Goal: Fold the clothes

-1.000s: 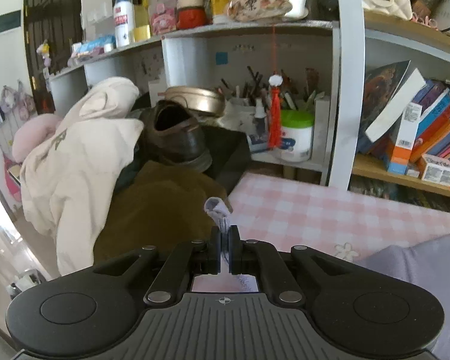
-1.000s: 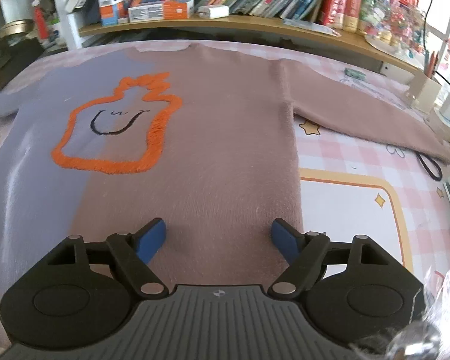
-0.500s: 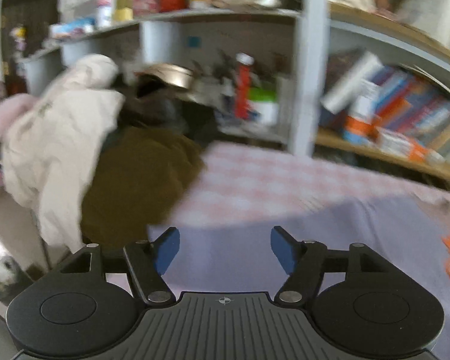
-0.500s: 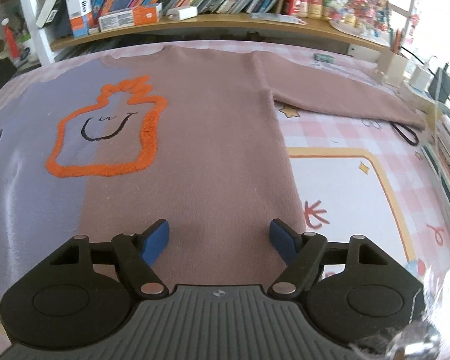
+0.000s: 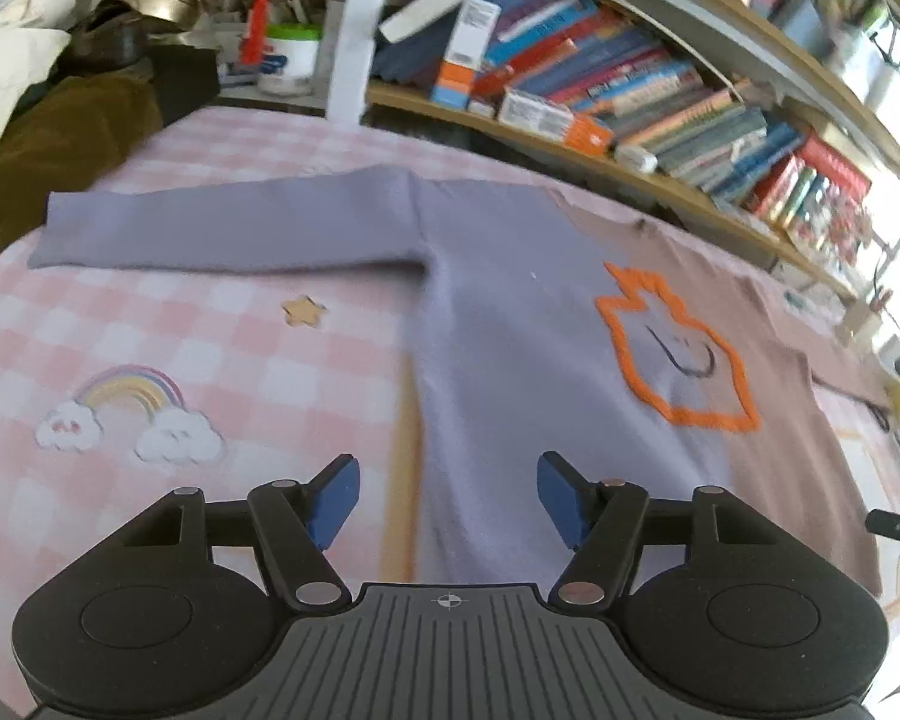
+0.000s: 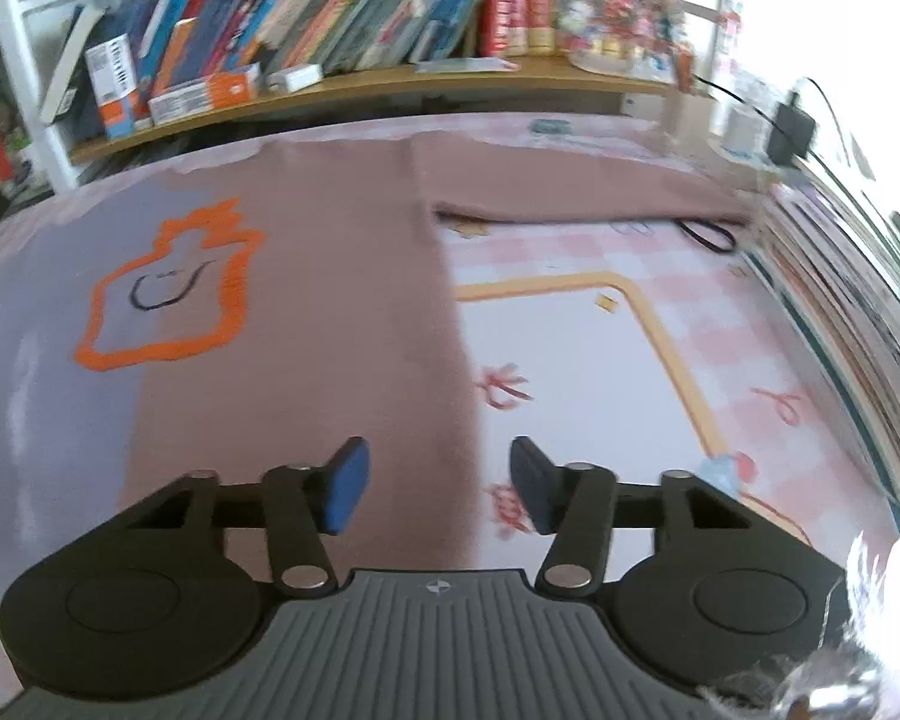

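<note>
Now the left claw (image 5: 447, 498) hangs over the bottom left edge of the sweater (image 5: 510, 324), its jaws closing a little but gripping nothing, with the cloth's side edge under the gap. The right claw (image 6: 435, 489) is over the bottom right edge, jaws closing too, not yet pinching the cloth between them. The sweater lies flat on the bench (image 5: 168, 348), front up. Its body runs away from both claws, neck toward the bookshelf (image 6: 390, 84). Its sleeves stick out sideways, one nearer each claw.
</note>
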Action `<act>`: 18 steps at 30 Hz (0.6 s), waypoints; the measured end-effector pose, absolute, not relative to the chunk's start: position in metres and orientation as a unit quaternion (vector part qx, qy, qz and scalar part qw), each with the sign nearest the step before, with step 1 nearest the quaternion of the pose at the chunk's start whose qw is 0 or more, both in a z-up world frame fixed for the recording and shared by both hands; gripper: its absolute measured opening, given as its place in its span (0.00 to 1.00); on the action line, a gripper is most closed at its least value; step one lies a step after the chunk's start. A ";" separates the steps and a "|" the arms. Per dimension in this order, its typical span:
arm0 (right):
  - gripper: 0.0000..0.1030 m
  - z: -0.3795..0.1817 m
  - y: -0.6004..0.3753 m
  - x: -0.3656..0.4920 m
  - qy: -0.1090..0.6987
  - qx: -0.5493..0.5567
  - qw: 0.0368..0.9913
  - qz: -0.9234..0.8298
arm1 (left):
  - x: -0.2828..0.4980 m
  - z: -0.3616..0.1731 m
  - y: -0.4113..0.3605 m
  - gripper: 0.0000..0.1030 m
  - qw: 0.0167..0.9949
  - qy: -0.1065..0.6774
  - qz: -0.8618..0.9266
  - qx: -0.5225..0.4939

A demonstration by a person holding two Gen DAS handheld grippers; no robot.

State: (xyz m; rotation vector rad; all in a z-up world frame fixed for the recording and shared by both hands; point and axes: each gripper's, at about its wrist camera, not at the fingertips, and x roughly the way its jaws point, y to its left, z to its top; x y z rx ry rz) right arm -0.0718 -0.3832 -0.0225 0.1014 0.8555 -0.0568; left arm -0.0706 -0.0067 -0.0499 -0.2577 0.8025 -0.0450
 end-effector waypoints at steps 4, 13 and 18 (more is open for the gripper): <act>0.41 -0.027 -0.401 -0.086 0.420 0.082 0.904 -0.015 | -0.075 -0.051 -0.017 0.63 0.909 0.400 -0.002 -0.117; 0.24 -0.039 -0.399 -0.087 0.441 0.093 0.892 0.028 | -0.084 -0.056 -0.024 0.46 0.895 0.429 0.021 -0.116; 0.09 -0.038 -0.396 -0.084 0.443 0.070 0.893 0.042 | -0.085 -0.061 -0.028 0.21 0.892 0.432 0.022 -0.132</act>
